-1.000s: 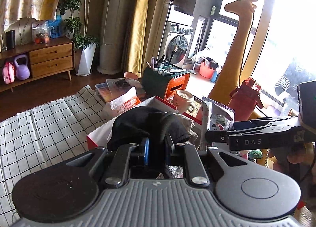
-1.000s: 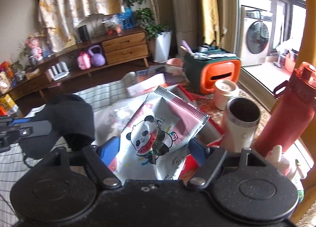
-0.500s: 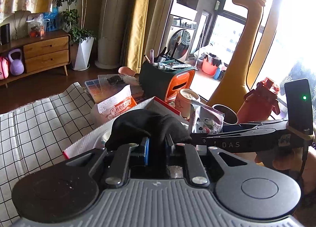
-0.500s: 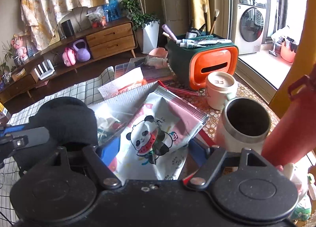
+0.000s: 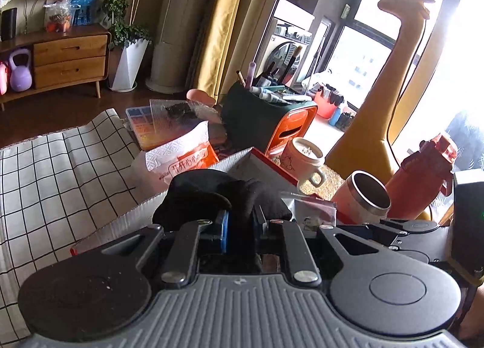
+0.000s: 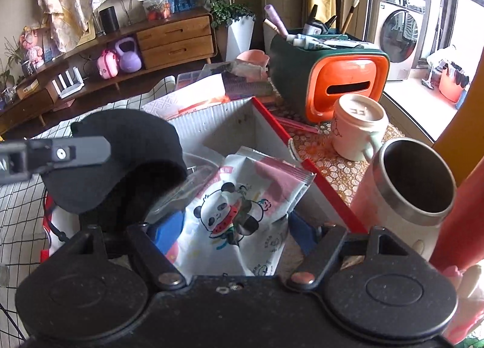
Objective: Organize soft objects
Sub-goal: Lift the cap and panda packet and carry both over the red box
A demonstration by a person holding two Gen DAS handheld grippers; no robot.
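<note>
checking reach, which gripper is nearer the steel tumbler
Right. The right gripper, holding the panda bag, sits just beside the tumbler; the left gripper, shut on the black cloth, is farther across the box.

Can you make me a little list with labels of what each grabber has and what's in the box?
left gripper: shut on the black soft cloth
right gripper: jaws wide around the panda packet
box: open, white inside with a red edge, under both grippers
inside the box: clear plastic shows; the rest is hidden
beside the box: white mug, steel cup, orange and green organizer
</note>
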